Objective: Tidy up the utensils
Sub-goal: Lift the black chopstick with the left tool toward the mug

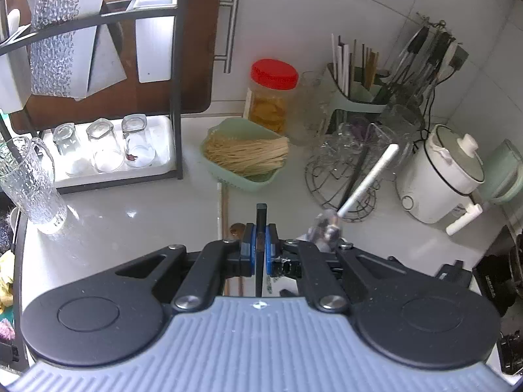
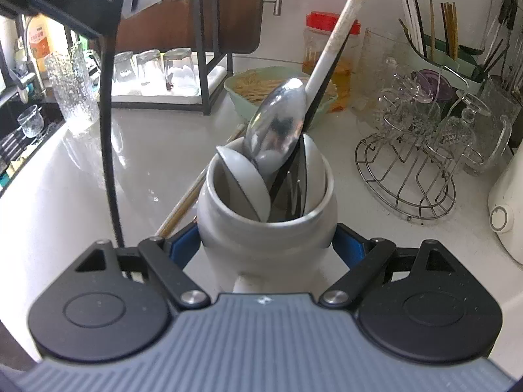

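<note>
White counter (image 2: 65, 196) under everything, dish rack (image 1: 98, 150) with upturned glasses at its back. Nearer, white jar (image 2: 266, 225) squeezed at both sides by right gripper (image 2: 266, 245), spoons and a white-handled ladle (image 2: 330, 49) standing inside. Smallest, black chopstick (image 1: 261, 228) pinched upright by left gripper (image 1: 260, 245), raised above counter.

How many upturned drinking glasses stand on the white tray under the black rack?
3, in one row on the white tray: left glass, middle glass, right glass. The rack's posts could hide others further along.
</note>
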`<state>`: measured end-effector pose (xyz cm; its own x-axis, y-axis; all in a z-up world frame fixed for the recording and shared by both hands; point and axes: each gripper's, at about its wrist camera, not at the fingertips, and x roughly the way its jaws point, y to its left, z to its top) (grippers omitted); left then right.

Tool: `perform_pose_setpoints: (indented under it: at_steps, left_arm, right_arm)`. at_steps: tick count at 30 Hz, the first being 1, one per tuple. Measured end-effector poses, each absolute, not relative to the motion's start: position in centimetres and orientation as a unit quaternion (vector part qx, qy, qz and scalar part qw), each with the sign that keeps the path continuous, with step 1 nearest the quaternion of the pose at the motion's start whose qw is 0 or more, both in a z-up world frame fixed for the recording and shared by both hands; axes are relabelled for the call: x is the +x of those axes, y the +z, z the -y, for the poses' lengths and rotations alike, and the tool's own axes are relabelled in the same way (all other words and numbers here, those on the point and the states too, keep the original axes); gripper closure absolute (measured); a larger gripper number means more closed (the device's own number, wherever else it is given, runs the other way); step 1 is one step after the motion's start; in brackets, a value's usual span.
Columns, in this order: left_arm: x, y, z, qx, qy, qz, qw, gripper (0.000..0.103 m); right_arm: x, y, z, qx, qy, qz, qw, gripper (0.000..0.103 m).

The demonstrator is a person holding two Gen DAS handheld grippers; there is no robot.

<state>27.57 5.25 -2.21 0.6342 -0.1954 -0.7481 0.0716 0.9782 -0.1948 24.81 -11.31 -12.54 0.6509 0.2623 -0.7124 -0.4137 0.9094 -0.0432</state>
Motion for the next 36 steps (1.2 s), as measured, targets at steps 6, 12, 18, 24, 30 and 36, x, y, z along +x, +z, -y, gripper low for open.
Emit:
perform_pose_setpoints:
  at_steps: [6, 12, 18, 24, 30, 36]
  left_arm:
    - [26.7, -0.1, -4.2, -0.064, -0.085, -0.406, 0.908, 0.097]
    - [26.3, 2.6, -3.2, -0.05, -0.095, -0.386, 0.916, 0.097]
    - [26.3, 6.3, -2.2, -0.028, -0.11, -0.358, 0.927, 0.097]
    - [26.1, 9.3, -0.9, -0.009, -0.131, -0.339, 0.932, 0.097]
    - [25.7, 11.5, 0.4, 0.009, -0.15, -0.319, 0.936, 0.097]
    - [25.5, 11.9, 1.5, 0.023, -0.161, -0.304, 0.939, 0.097]
  right_arm:
    - [24.7, -12.6, 11.5, -0.102, 0.192, -0.369, 0.903, 0.014]
    - [24.6, -12.7, 11.6, -0.097, 0.192, -0.365, 0.906, 0.014]
    - [24.6, -12.7, 11.6, -0.099, 0.192, -0.363, 0.906, 0.014]
    - [24.5, -12.7, 11.6, -0.098, 0.192, -0.363, 0.907, 0.014]
    - [24.5, -12.8, 11.7, -0.097, 0.192, -0.363, 0.907, 0.014]
    - [24.6, -12.7, 11.7, -0.097, 0.192, -0.361, 0.907, 0.014]
